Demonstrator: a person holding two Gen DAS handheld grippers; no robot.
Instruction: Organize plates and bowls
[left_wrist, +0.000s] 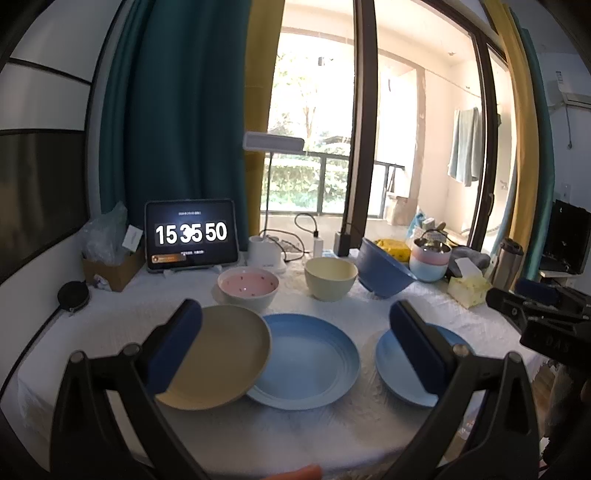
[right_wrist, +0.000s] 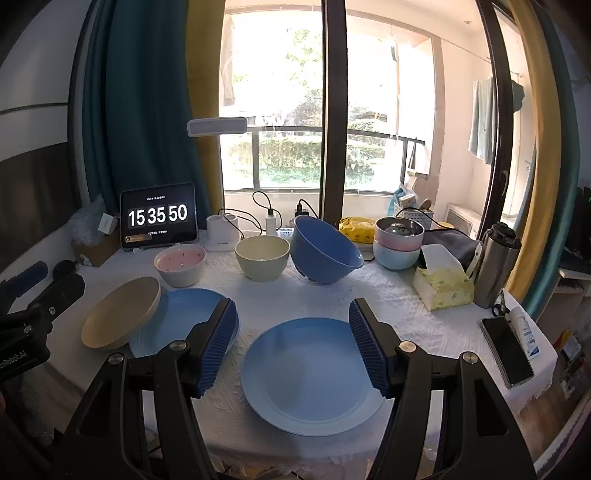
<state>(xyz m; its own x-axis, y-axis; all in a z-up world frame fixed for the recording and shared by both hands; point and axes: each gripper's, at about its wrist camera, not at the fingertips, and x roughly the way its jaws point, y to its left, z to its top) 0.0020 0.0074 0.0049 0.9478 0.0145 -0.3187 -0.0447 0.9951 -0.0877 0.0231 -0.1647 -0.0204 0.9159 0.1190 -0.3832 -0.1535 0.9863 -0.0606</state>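
My left gripper (left_wrist: 295, 347): jaws spread wide, nothing between the pads; its left finger (left_wrist: 173, 350) stands in front of the beige plate (left_wrist: 218, 362), contact not determinable. My right gripper (right_wrist: 293, 347): jaws likewise wide, holding nothing, poised above the smaller blue plate (right_wrist: 310, 376), which lies flat on the white tablecloth (right_wrist: 424, 332). Beige plate: tilted, one edge raised, the other propped over the rim of the large blue plate (left_wrist: 310, 362), which lies flat at the table's middle. Row behind the plates, left to right: pink speckled bowl (left_wrist: 247, 288), upright; cream bowl (left_wrist: 330, 282), upright; dark blue bowl (left_wrist: 384, 271), tipped on its side with the mouth facing right in the right wrist view. Further right: a pink bowl nested in a pale blue bowl (right_wrist: 397, 245). Writing: tablet (right_wrist: 159, 216) at the back left reads "15 35 50" in large white digits, smaller text beneath too fine to read; the left gripper's body, seen from the right wrist camera, bears lettering ending "nRobot.AI". Sundries: white desk lamp (left_wrist: 273, 142), yellow tissue box (right_wrist: 443, 288), steel flask (right_wrist: 496, 266), dark phone (right_wrist: 508, 350) face-up near the right edge.
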